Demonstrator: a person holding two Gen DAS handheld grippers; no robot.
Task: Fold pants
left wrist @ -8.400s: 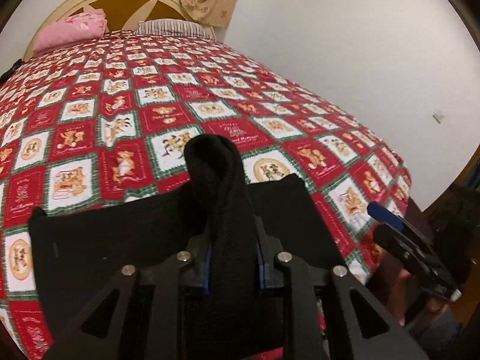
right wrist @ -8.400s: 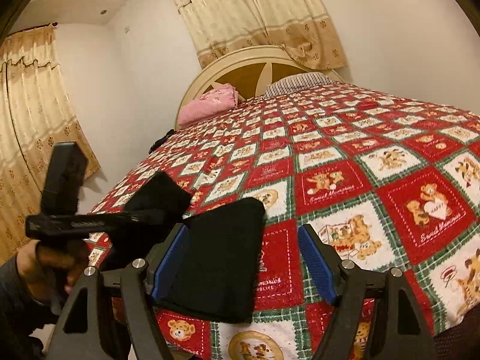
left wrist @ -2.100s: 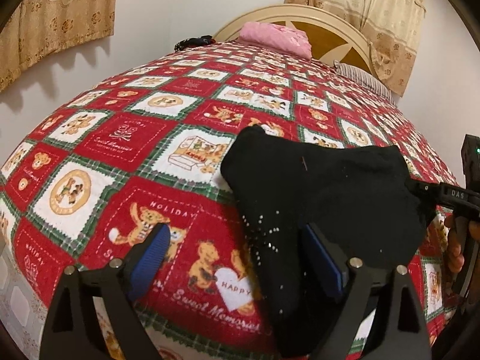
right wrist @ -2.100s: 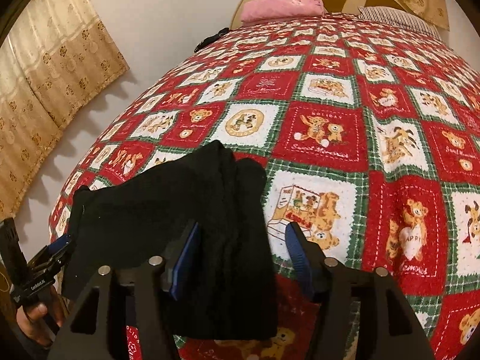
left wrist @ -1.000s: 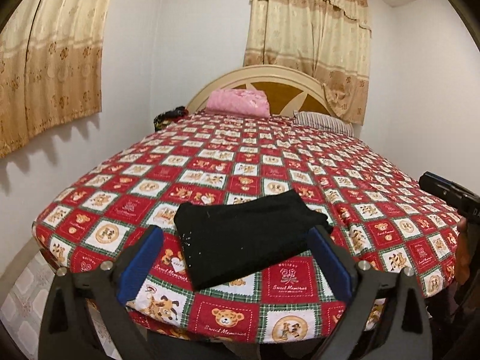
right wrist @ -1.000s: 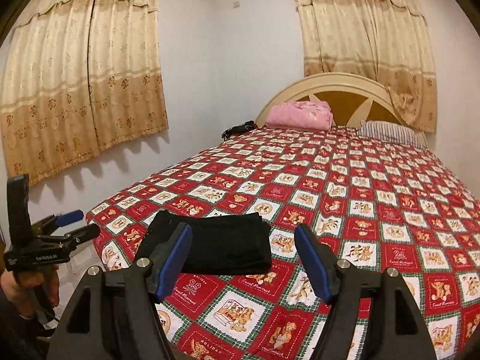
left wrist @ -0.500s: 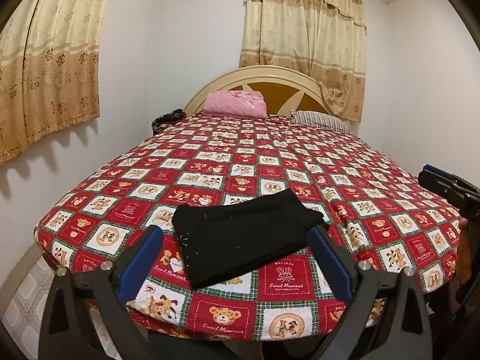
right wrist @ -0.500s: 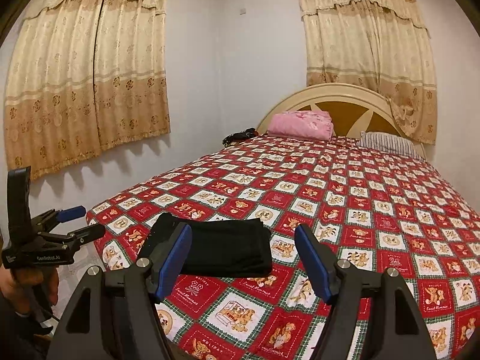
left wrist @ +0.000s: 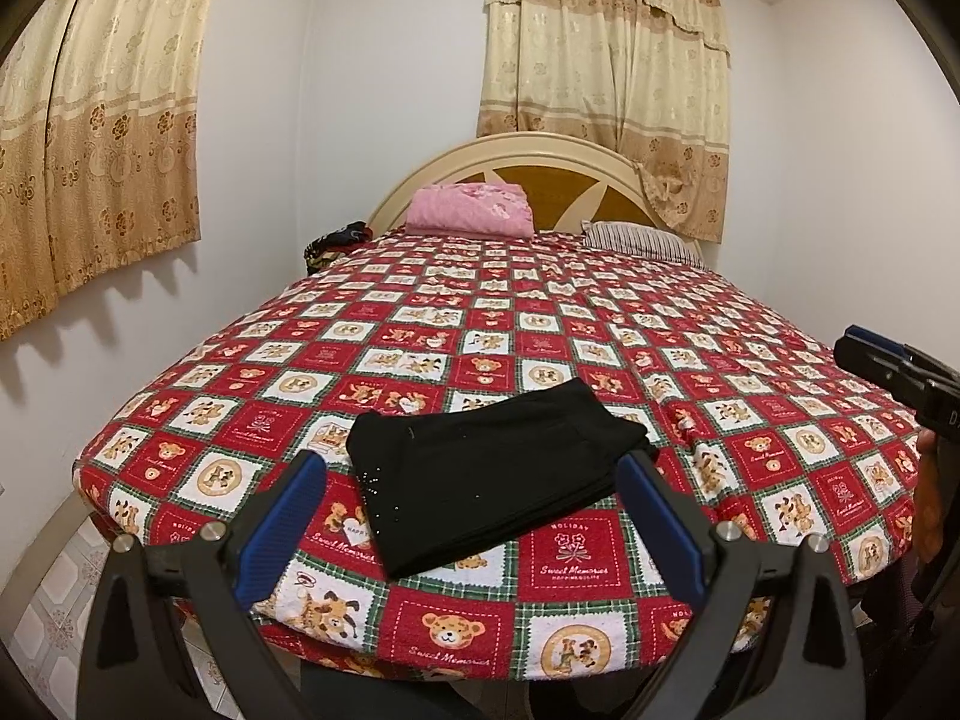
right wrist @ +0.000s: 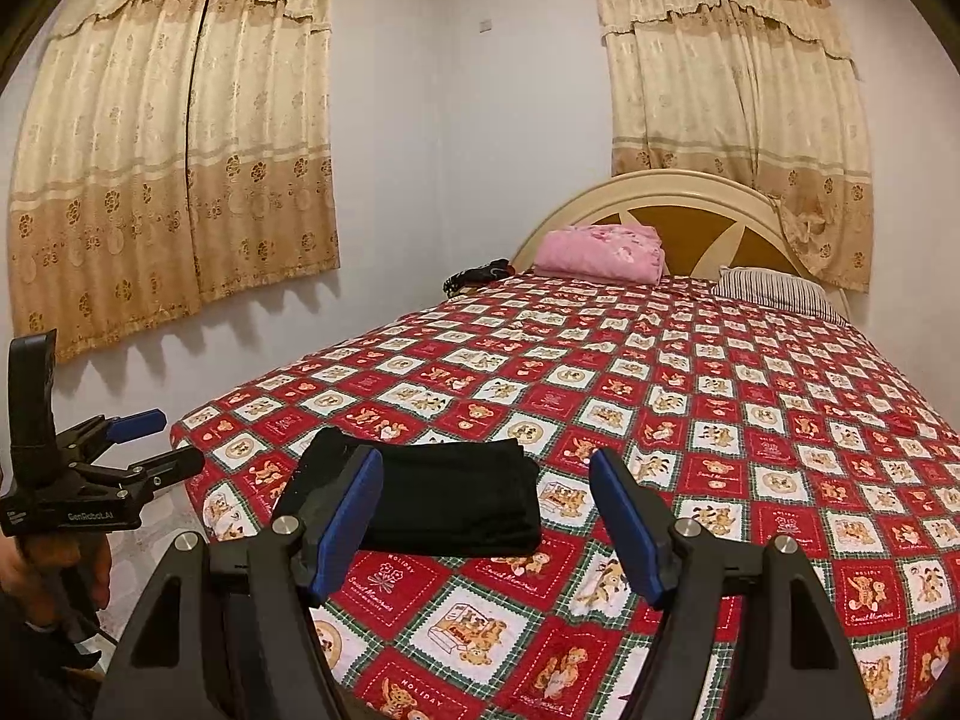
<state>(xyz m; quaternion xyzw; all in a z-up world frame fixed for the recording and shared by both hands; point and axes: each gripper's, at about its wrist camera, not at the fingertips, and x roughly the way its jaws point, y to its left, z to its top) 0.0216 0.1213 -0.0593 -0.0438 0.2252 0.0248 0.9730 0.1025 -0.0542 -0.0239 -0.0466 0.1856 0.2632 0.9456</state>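
The black pants (left wrist: pixel 492 468) lie folded into a flat, roughly rectangular bundle near the foot corner of the bed, resting on the red, white and green teddy-bear bedspread (left wrist: pixel 540 324), with a scatter of small pale specks along the bundle's near left edge. The left gripper (left wrist: pixel 471 522) is held back from the mattress with its blue-padded fingers (left wrist: pixel 282 516) spread wide, framing the pants without touching them. The right gripper (right wrist: pixel 486 516) is likewise spread apart and empty, looking at the same bundle from the other side; its left pad overlaps the pants only in line of sight. Each gripper appears at the edge of the other's view, off the bed. At the head stand a cream arched headboard (left wrist: pixel 540 150), a folded pink blanket (left wrist: pixel 471 210) and a striped pillow (left wrist: pixel 642 243); a dark object (left wrist: pixel 336 243), perhaps clothing, lies at the far left corner. Beige floral curtains (right wrist: pixel 174 138) hang on the walls.
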